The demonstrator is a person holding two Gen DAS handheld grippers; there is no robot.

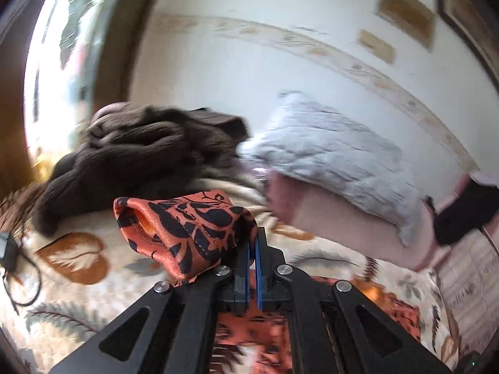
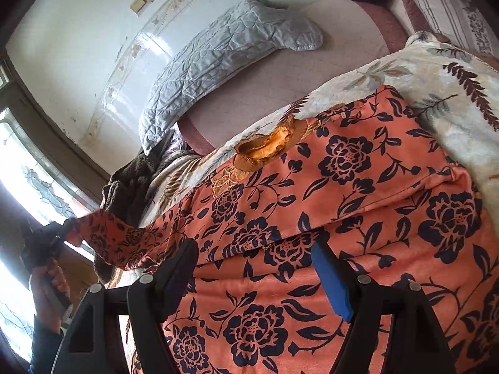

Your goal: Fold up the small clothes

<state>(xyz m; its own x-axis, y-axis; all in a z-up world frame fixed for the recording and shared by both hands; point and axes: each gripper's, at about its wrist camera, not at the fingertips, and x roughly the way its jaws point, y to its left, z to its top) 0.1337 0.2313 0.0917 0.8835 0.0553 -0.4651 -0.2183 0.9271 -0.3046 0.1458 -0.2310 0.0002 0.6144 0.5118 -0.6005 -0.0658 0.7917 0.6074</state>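
An orange garment with a dark flower print (image 2: 343, 187) lies spread on the bed, its yellow-lined neck opening (image 2: 268, 146) towards the far side. My left gripper (image 1: 252, 246) is shut on the end of one sleeve (image 1: 187, 233), which is lifted off the bed with its cuff bunched and gaping to the left. In the right wrist view the same gripper (image 2: 46, 243) shows at the far left in a person's hand (image 2: 46, 283), the sleeve (image 2: 118, 237) stretched out towards it. My right gripper (image 2: 255, 261) hovers open over the garment's body, with nothing pinched.
A brown knitted garment (image 1: 140, 155) is heaped at the bed's far left. A grey quilted pillow (image 2: 218, 62) leans on the white wall. The floral bedspread (image 1: 78, 280) covers the bed, with a black cable (image 1: 12, 255) at its left edge. A bright window (image 2: 31, 187) is on the left.
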